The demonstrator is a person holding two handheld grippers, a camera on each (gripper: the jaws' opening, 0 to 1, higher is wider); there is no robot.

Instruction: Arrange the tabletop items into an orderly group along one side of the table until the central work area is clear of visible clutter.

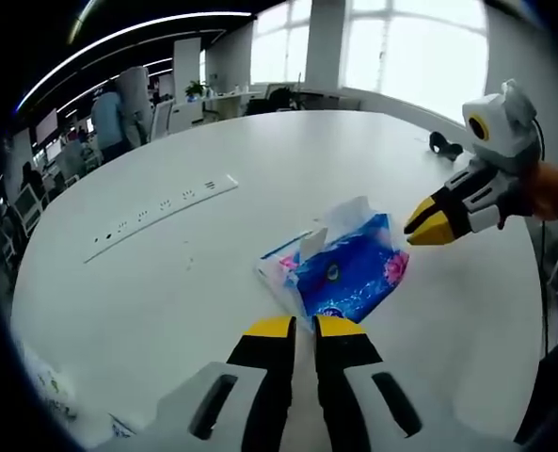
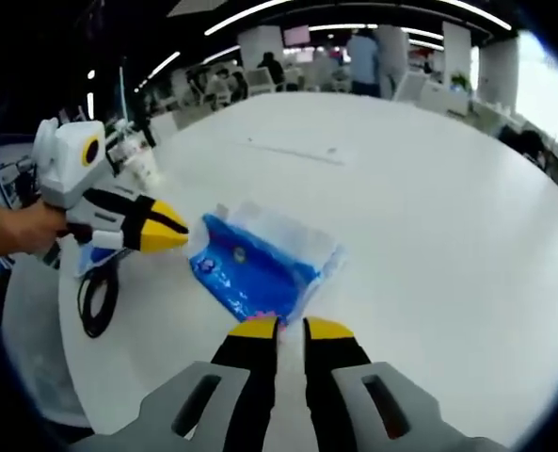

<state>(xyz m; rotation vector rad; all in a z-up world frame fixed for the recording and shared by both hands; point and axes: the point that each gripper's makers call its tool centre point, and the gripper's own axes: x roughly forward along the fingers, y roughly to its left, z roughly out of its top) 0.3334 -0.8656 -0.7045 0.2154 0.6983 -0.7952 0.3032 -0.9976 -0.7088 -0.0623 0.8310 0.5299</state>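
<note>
In the left gripper view, your left gripper (image 1: 303,326) sits low and near, its yellow-tipped jaws pressed close together with only a thin slit between them, pinching nothing. Just past the tips lies the blue tissue pack (image 1: 340,268) on the white tabletop (image 1: 213,254), a white tissue sticking up from its top. Your right gripper (image 1: 420,226) comes in from the right, jaws pressed together, tips just beside the pack's right edge; whether they touch it, you cannot tell from here. A white power strip (image 1: 161,215) lies farther off to the left, well apart from the pack. A small dark object (image 1: 443,145) rests near the far right edge of the tabletop. People stand by desks in the far left background.

In the right gripper view, your right gripper (image 2: 291,327) is near and low, jaws nearly closed, empty, tips just short of the tissue pack (image 2: 255,259). Your left gripper (image 2: 180,228) reaches in from the left, held in a hand (image 2: 20,231), tips closed and right at the pack's left corner. A black cable loop (image 2: 95,299) lies at the left edge of the tabletop (image 2: 420,217). The power strip (image 2: 293,151) lies far across the tabletop.
</note>
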